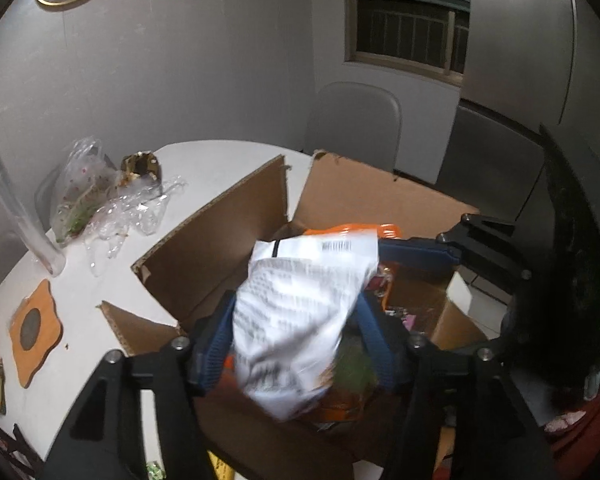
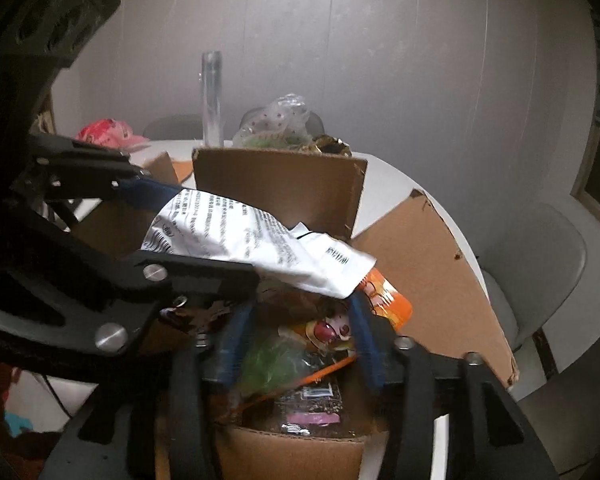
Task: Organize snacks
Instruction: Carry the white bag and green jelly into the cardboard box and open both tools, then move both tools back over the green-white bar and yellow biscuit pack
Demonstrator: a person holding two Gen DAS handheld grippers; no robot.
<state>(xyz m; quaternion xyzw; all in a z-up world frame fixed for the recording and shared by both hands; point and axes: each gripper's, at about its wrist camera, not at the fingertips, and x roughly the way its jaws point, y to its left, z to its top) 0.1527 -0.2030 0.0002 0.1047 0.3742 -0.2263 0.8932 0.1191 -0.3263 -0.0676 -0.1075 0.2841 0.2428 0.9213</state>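
Note:
A white snack bag (image 1: 300, 304) with printed text and an orange edge hangs over an open cardboard box (image 1: 220, 240) on the white table (image 1: 100, 280). It sits between the blue fingers of my left gripper (image 1: 296, 308), which stand open around it. In the right wrist view the bag (image 2: 252, 240) rests on the lower finger of the left gripper (image 2: 216, 236). My right gripper (image 2: 302, 308) is open above the box (image 2: 280, 192), just under the bag's orange end. Several packets (image 2: 284, 360) lie in the box beneath it. One of the right gripper's fingers (image 1: 416, 254) reaches the bag's top corner.
A tall clear glass (image 1: 20, 216), crumpled clear plastic bags (image 1: 84, 196) and a wooden coaster (image 1: 36, 332) lie left of the box. A pink item (image 2: 108, 134) sits at the table's far side. Grey chairs (image 1: 356, 120) (image 2: 540, 256) stand around the table.

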